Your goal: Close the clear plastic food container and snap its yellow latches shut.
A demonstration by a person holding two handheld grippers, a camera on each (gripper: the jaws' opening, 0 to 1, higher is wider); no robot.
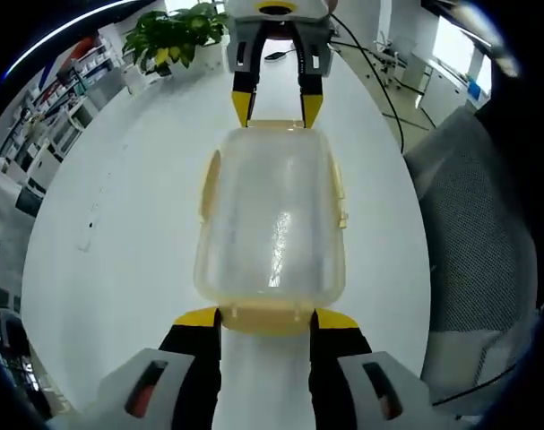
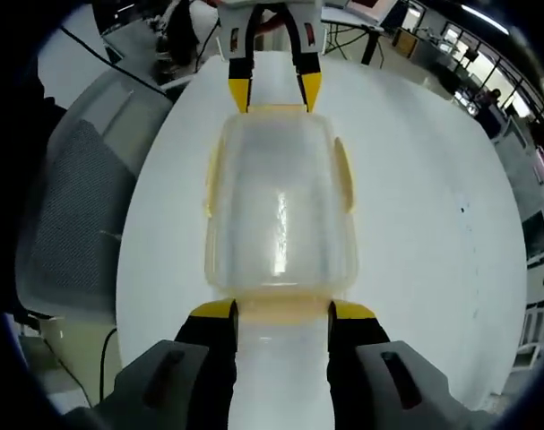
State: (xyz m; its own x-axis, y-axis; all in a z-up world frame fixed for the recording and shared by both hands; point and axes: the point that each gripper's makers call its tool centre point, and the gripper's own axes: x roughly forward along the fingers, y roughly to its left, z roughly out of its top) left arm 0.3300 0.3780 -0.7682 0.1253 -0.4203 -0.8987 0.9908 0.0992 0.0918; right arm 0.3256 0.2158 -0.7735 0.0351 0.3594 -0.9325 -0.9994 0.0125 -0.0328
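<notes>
A white table (image 1: 119, 233) spreads wide, with a grey mesh chair (image 1: 487, 233) at its edge and a potted plant (image 1: 173, 36) at its far side in the left gripper view.

In the middle of the table lies the clear plastic food container (image 1: 272, 224). Its lid appears to sit on top, and pale yellow latches run along its long sides and both short ends. The side latch (image 1: 339, 193) seems to stand slightly out from the wall, so it is probably not yet snapped.

The two grippers face each other across the container's length. The left gripper (image 1: 265, 320) has its yellow-tipped jaws spread apart, one at each corner of the near end latch (image 1: 267, 315), just at it without pinching it. The right gripper (image 2: 280, 312) stands the same way at the opposite end latch (image 2: 280, 309), jaws apart. Each shows again at the top of the other's view.

The risk, as I judge it: the light container could slide on the smooth table if one end is pushed harder than the other. A latch pressed off-centre may also bend rather than click shut.
</notes>
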